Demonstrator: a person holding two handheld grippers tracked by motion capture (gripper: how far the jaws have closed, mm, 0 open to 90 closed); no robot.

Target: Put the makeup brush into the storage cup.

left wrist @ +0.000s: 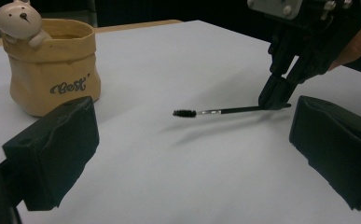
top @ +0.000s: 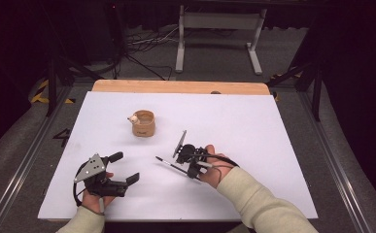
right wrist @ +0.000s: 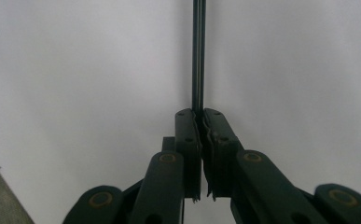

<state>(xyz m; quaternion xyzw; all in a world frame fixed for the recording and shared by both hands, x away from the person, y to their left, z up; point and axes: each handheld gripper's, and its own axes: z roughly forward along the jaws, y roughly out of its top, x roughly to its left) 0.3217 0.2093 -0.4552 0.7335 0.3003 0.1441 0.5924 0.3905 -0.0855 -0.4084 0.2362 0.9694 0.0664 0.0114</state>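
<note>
A white table (top: 273, 145) is seen, with a tan pot (top: 143, 123) standing toward its far middle, well apart from both grippers. The left gripper (top: 125, 167) is held at the near left, jaws spread wide and empty. The right gripper (left wrist: 275, 99) is clamped on the handle end of a thin black brush (left wrist: 215, 112), which is carried just above the table. The brush's long axis is laid out straight ahead of the closed jaws, bristle end foremost, toward the left. The pot is judged the likely target; the right hand (top: 214, 167) is the one engaged.
</note>
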